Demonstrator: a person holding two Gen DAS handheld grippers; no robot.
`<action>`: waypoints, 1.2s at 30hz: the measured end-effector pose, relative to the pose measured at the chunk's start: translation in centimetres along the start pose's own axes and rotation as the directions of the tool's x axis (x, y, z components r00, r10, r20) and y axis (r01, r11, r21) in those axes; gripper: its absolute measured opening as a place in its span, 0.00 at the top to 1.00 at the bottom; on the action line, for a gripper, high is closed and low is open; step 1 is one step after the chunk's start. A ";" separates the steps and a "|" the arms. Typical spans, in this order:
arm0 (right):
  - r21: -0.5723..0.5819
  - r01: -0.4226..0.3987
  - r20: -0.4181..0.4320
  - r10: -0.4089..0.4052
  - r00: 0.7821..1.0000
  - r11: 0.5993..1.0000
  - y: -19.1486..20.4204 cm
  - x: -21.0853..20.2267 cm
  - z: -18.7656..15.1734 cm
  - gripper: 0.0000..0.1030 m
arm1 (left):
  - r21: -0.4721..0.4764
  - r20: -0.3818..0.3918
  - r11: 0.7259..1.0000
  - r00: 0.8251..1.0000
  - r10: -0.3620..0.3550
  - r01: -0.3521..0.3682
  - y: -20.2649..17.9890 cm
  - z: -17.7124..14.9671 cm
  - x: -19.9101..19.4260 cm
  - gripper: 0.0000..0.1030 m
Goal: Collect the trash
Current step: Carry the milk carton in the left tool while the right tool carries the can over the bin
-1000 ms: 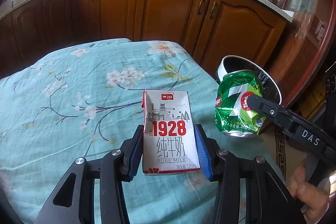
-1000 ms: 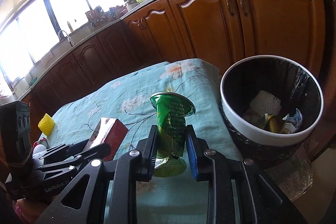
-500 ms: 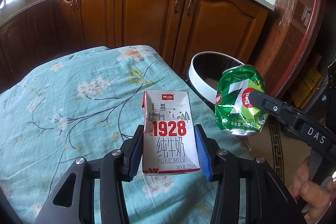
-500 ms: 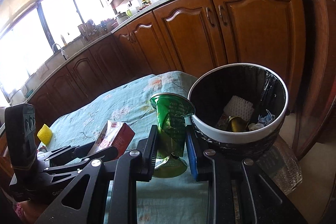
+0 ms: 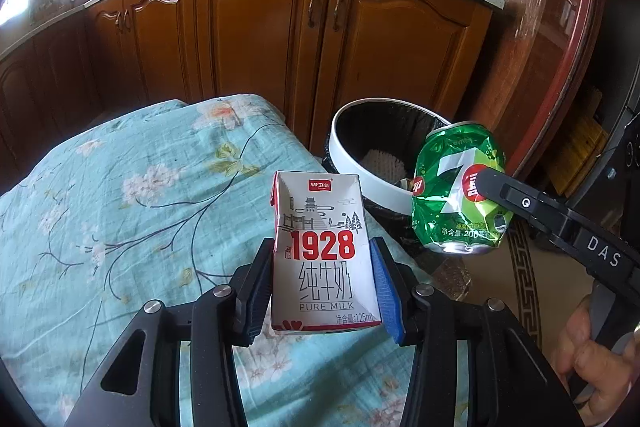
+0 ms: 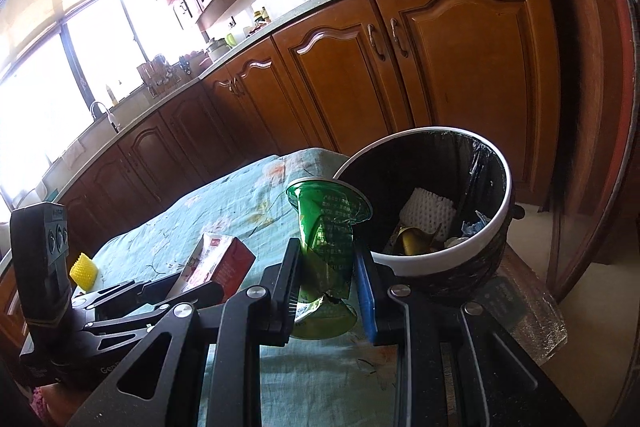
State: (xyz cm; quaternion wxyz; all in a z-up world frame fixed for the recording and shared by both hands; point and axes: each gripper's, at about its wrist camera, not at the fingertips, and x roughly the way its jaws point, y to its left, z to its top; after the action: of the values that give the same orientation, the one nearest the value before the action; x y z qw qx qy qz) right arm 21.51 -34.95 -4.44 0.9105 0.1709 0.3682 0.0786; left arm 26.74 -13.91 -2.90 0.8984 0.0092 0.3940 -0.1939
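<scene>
Nearing the bin — left gripper still clamps milk carton, right gripper crushed can.

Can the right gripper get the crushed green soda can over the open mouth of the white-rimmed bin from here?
Probably yes. The right gripper is shut on the crushed green soda can right beside the white-rimmed bin, whose mouth is uncovered, with nothing between them.

The milk carton reads "1928", "PURE MILK", "125mL"; the crushed green can shows "7"; the right gripper arm reads "DAS".
</scene>
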 end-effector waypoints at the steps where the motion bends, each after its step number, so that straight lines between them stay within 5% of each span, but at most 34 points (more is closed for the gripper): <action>1: 0.003 0.002 0.003 -0.002 1.000 1.000 -0.1 -0.2 0.0 0.75 | 0.004 0.001 1.000 1.000 -0.003 0.003 -0.2 0.1 0.1 0.56; 36: 0.068 0.066 0.073 -0.071 0.995 0.995 -4.5 -1.5 2.4 0.75 | 0.110 0.008 0.993 0.999 -0.047 0.046 -5.9 4.3 4.2 0.56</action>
State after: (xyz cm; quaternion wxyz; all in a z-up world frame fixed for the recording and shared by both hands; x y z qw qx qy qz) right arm 22.19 -40.15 -3.49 0.9199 0.1907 0.3415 0.0286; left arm 30.24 -21.57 -2.12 0.8939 0.0481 0.3780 -0.2362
